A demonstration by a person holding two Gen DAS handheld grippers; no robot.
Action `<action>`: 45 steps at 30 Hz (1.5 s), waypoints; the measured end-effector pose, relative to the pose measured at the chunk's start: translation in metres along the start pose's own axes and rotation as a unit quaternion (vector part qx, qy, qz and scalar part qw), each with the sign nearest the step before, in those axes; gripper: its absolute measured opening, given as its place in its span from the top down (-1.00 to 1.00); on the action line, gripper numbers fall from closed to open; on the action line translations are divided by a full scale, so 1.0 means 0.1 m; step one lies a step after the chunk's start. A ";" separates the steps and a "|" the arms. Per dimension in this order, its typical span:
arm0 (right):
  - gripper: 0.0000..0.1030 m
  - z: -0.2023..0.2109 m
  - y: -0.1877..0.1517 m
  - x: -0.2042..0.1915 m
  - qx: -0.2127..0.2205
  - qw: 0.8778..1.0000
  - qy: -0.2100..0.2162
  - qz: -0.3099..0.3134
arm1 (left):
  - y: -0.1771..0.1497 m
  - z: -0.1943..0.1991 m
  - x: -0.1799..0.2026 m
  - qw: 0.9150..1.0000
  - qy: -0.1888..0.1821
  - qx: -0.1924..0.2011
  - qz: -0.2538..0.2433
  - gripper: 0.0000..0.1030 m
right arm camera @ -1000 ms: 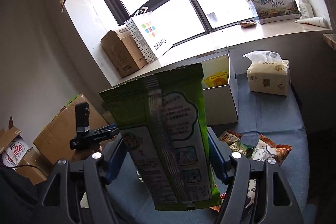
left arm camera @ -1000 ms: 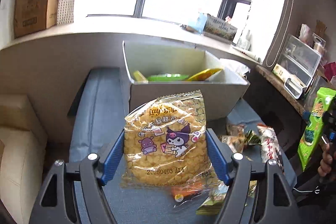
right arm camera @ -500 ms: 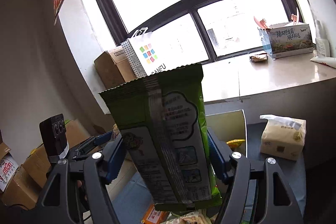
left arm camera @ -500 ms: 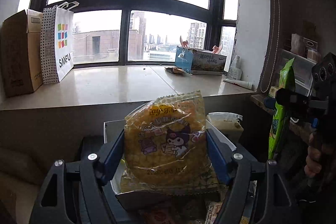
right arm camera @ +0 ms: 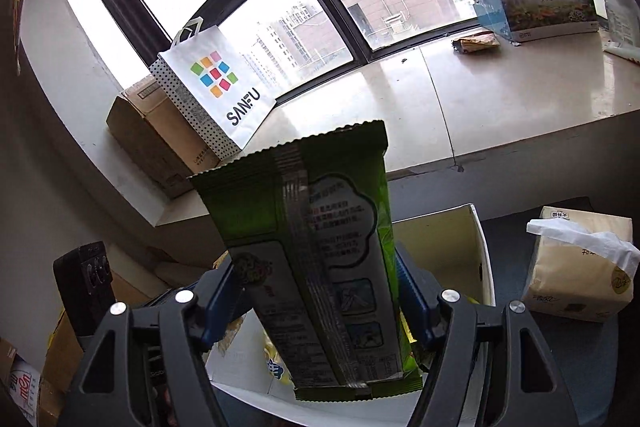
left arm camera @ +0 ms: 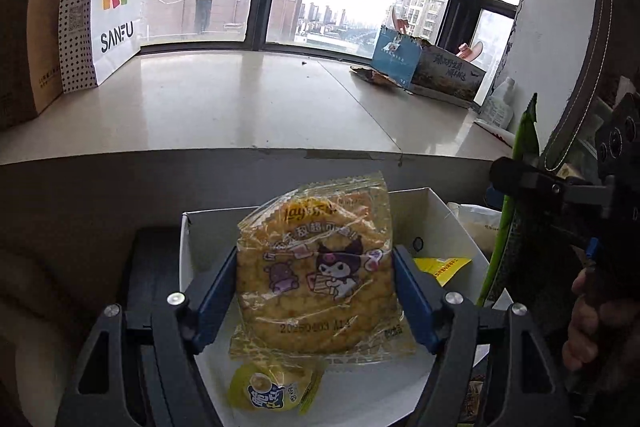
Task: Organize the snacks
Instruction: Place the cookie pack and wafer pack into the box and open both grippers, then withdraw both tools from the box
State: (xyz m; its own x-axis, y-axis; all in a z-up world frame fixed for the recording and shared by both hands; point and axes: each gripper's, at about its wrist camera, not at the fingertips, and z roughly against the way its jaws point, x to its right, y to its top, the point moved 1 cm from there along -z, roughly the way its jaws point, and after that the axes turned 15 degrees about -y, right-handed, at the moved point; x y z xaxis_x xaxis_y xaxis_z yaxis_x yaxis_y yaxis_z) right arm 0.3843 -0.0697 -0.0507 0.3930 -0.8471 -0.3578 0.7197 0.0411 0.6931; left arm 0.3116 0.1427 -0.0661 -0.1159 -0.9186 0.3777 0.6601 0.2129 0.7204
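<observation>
Left claw (left arm camera: 316, 291) had its blue pads pressed against both sides of a clear packet of yellow crackers (left arm camera: 316, 275), the one with the cartoon characters printed on its front, and it held that packet upright over the open white box (left arm camera: 440, 223). Down inside the box, just below the packet, lay a small yellow snack pack (left arm camera: 268, 391), and a flat yellow sachet (left arm camera: 440, 265) sat toward the right wall.

Over on the right, the right claw (right arm camera: 320, 295) carried a tall green bag (right arm camera: 320, 247), back side to its camera, standing upright between the pads. Its jaws were easing apart at that moment, yet the bag was between them and the pads looked to be touching its edges. That bag hung above the same white box (right arm camera: 480, 251), near the front rim. From the left camera the green bag (left arm camera: 516, 227) showed edge-on at the box's right side, with the person's hand (left arm camera: 588, 323) wrapped round the claw's handle.

Beside the box on the blue-grey bench (right arm camera: 508, 239) sat a soft pack of tissues (right arm camera: 580, 275), just apart from the box wall. Behind it all ran the windowsill (left arm camera: 240, 99), with a white shopping bag (left arm camera: 108, 3) standing against a brown carton (left arm camera: 36, 39) on the left and a blue printed box (left arm camera: 424, 67) on the right.
</observation>
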 end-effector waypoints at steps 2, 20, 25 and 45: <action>-0.60 -0.11 0.00 -0.01 -0.014 1.000 -0.001 0.002 | -0.02 -0.06 -0.06 1.000 0.012 -0.007 0.006 -0.86; -1.00 0.12 -0.17 -0.01 0.002 1.000 0.014 0.003 | -0.22 0.36 -0.04 1.000 0.014 0.012 0.013 -0.99; -1.00 0.78 -0.43 -0.06 0.065 0.996 0.029 0.054 | -0.44 0.86 0.32 0.998 0.000 0.038 -0.046 -0.99; -1.00 2.65 -2.19 0.50 0.100 0.961 -0.180 0.183 | -1.99 1.92 1.41 0.988 -0.090 0.065 -0.104 -0.99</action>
State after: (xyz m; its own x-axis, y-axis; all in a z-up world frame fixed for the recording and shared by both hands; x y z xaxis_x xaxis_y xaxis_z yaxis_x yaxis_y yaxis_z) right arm 0.0949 -0.2615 -0.0552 0.3491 -0.9254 0.1474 0.4333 0.2989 0.8503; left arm 0.0213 0.0345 -0.0442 -0.3778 -0.8750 0.3026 0.5085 0.0770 0.8576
